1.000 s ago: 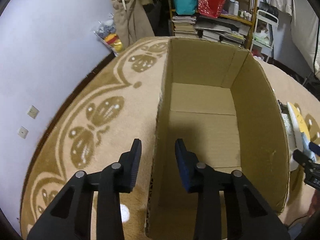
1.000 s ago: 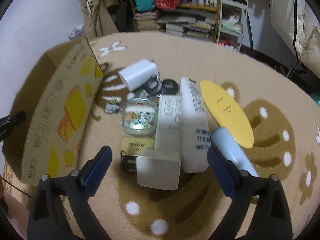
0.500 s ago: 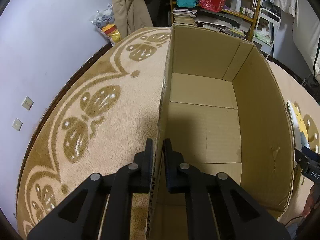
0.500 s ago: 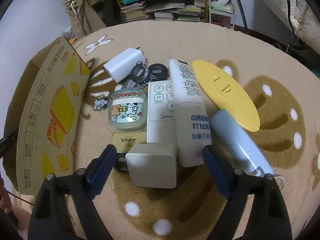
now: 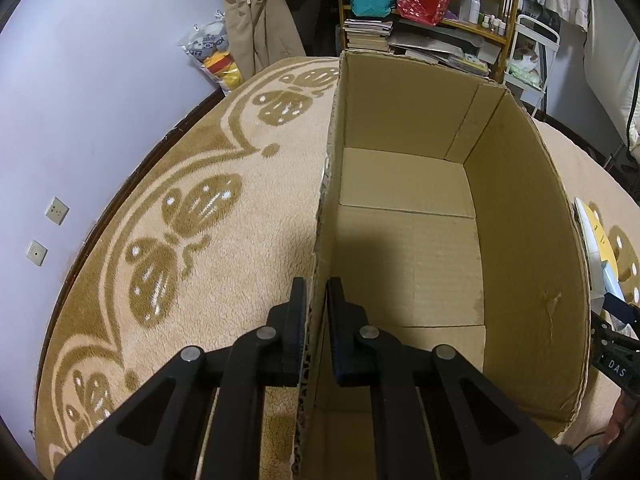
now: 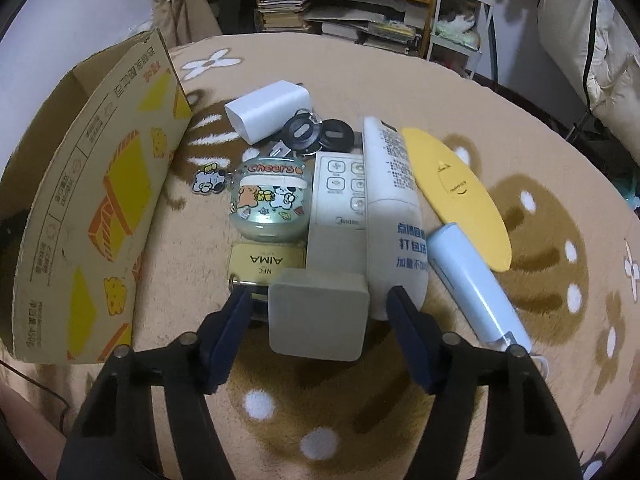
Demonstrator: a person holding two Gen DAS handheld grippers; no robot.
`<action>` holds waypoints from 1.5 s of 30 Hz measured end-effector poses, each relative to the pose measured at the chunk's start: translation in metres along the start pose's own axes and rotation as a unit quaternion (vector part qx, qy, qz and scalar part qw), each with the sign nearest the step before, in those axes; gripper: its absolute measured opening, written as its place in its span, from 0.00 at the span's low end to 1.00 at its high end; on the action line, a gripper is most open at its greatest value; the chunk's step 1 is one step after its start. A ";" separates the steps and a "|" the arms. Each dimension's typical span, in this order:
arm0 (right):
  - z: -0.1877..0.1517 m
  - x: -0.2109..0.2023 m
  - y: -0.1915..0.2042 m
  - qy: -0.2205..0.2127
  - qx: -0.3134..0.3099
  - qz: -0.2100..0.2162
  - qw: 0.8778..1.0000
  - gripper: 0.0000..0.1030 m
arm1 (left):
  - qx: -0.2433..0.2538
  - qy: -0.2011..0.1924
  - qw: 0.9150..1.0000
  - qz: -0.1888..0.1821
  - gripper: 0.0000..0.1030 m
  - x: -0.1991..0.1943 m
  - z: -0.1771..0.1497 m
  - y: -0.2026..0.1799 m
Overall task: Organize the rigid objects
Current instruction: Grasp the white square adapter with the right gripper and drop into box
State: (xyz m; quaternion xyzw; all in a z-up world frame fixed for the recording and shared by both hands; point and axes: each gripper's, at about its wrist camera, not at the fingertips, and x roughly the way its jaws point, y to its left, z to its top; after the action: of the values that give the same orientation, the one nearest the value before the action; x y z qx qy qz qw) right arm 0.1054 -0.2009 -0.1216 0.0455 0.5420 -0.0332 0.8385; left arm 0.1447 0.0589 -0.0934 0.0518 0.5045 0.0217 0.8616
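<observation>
The left gripper (image 5: 316, 300) is pinched on the raw corrugated wall of an open cardboard box (image 5: 408, 240), one finger outside, one inside; plush beige carpet (image 5: 224, 248) with brown motifs is seen at nine o'clock. The right gripper (image 6: 320, 304) is held wide apart around a matte grey rounded cube (image 6: 318, 314), which lies between its fingers without touching them; just beyond at twelve o'clock a gold card (image 6: 266, 260), a glossy cartoon case (image 6: 270, 204), a white remote (image 6: 340, 200) and a white tube (image 6: 394, 208) are crowded together; at two o'clock lies a yellow oval lid (image 6: 456, 196); at ten o'clock stands the box.
</observation>
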 end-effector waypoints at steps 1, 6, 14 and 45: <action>0.001 0.000 -0.001 0.000 0.004 0.003 1.000 0.72 | 0.000 0.000 1.000 0.000 0.09 0.000 0.000 0.000; 0.003 0.000 -0.001 -0.001 0.009 0.003 1.000 0.52 | 0.000 -0.005 1.000 -0.003 0.08 -0.001 0.000 -0.001; 0.002 0.005 0.004 0.003 -0.002 0.007 1.000 0.52 | -0.004 -0.009 1.000 -0.006 0.08 -0.004 -0.001 -0.001; 0.081 -0.099 0.094 -0.162 -0.079 0.129 0.975 0.52 | 0.017 -0.023 1.000 0.000 0.08 -0.010 -0.001 -0.005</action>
State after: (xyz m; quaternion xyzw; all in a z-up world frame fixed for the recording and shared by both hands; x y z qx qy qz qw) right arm 0.1481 -0.1157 0.0059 0.0427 0.3894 0.1109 0.9134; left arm 0.1387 0.0530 -0.0864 0.0669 0.4845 0.0121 0.8722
